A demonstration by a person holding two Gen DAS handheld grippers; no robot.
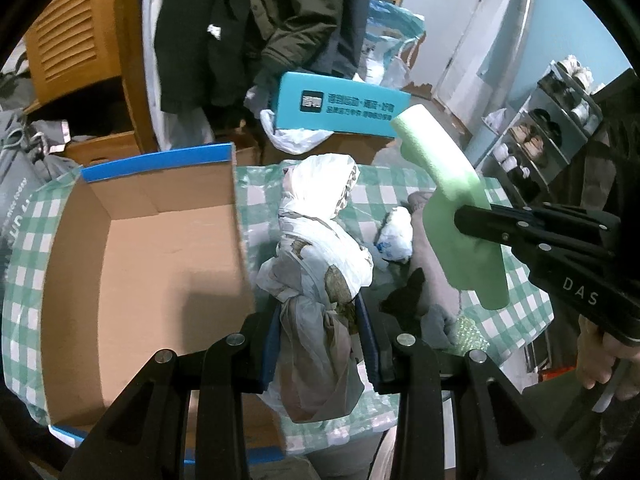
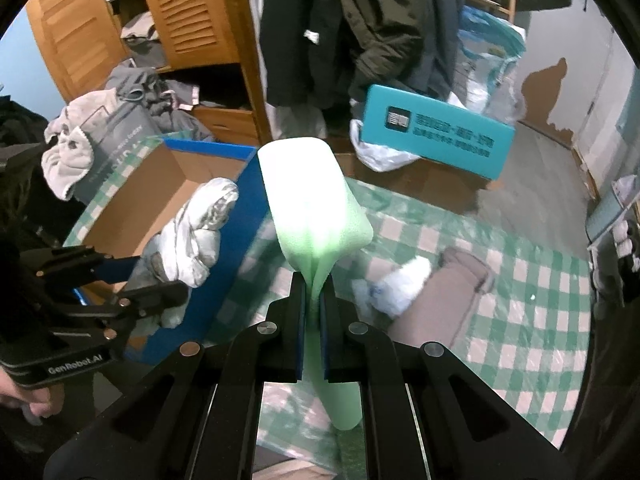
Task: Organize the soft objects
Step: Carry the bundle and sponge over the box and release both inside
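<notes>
Green-and-white checked cloth [image 1: 400, 196] covers my work surface, with a wooden wardrobe [image 2: 188, 12] and hanging dark coats [image 1: 280, 20] behind it. On the cloth's left side sits an open cardboard box [image 1: 136, 256] with a blue rim.

My left gripper [image 1: 320, 336] is clamped on a knotted white plastic bag [image 1: 320, 248], holding it up just to the right of the box's wall. My right gripper [image 2: 316, 308] is pinched nearly shut on a green foam piece [image 2: 312, 204], which bulges out wide beyond the pads and hangs above the cloth.

Below them on the cloth lie a small white bundle [image 1: 394, 234], a taupe cloth [image 2: 444, 296] and something black [image 1: 404, 296]. A teal box [image 1: 340, 106] stands tilted past the table's far edge.
</notes>
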